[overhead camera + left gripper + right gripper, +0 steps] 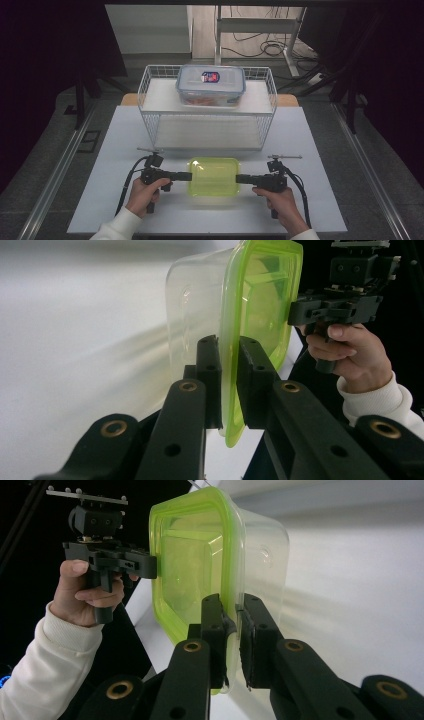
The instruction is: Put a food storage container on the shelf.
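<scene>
A clear plastic container with a lime-green lid (pixel 213 176) sits low over the front middle of the white table (pixel 120 150), held from both sides. My left gripper (pixel 189 176) is shut on the lid's left rim, its jaws pinching the green edge (pixel 229 347) of the container (pixel 260 295). My right gripper (pixel 238 178) is shut on the opposite rim (pixel 231 602) of the container (pixel 190 565). Each gripper view shows the other gripper at the far edge of the lid, the right one (pixel 295 312) and the left one (pixel 152 567). Whether the container rests on the table I cannot tell.
A white wire rack (pixel 150 90) stands behind the container at the table's back middle. On its top shelf lies a clear storage box with a blue-trimmed lid (pixel 211 85); the lower shelf (pixel 207 132) is bare. Dark floor and cables lie beyond the table.
</scene>
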A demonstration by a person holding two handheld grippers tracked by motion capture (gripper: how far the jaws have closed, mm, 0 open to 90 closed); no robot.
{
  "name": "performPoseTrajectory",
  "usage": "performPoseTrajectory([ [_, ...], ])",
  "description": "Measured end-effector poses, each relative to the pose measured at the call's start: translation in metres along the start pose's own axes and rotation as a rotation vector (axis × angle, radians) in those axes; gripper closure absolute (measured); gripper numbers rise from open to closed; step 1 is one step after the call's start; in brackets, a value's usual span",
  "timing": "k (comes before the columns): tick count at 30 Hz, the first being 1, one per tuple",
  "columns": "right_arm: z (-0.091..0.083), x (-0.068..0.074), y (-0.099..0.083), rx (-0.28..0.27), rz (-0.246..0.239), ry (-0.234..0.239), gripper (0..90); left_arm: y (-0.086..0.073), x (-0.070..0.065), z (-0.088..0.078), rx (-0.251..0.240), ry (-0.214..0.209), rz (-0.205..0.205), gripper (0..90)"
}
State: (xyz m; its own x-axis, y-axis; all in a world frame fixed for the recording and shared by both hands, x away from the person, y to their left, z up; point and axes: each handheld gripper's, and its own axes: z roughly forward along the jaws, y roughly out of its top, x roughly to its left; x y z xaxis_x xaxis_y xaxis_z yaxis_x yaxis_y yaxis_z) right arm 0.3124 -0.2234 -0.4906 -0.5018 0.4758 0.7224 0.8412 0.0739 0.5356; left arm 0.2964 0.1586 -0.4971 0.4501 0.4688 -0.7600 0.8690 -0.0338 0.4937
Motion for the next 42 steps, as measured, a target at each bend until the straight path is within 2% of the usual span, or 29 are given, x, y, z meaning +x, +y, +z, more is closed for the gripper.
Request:
performPoseTrajectory([
  [4,-0.003,0.007,0.002,-0.010,-0.031,-0.002,81.7,0.001,-0.006,-0.004,-0.012,0.009,0.018,81.7],
  [11,-0.004,0.014,0.004,-0.017,-0.044,-0.016,81.7,0.001,-0.007,-0.006,-0.018,0.010,0.020,81.8],
  [18,-0.008,0.019,0.006,-0.027,-0.058,-0.005,81.7,0.002,-0.016,-0.010,-0.042,0.014,0.030,81.8],
  [24,-0.011,0.031,0.010,-0.049,-0.098,-0.005,81.7,0.005,-0.024,-0.018,-0.062,0.013,0.050,81.8],
  [29,-0.012,0.033,0.012,-0.053,-0.097,-0.006,81.7,0.007,-0.025,-0.020,-0.065,0.013,0.050,81.8],
  [34,-0.014,0.039,0.018,-0.063,-0.111,0.000,81.7,0.015,-0.032,-0.025,-0.070,0.007,0.058,81.8],
  [42,-0.026,0.058,0.036,-0.093,-0.158,0.007,81.6,0.033,-0.048,-0.036,-0.079,-0.001,0.095,81.7],
])
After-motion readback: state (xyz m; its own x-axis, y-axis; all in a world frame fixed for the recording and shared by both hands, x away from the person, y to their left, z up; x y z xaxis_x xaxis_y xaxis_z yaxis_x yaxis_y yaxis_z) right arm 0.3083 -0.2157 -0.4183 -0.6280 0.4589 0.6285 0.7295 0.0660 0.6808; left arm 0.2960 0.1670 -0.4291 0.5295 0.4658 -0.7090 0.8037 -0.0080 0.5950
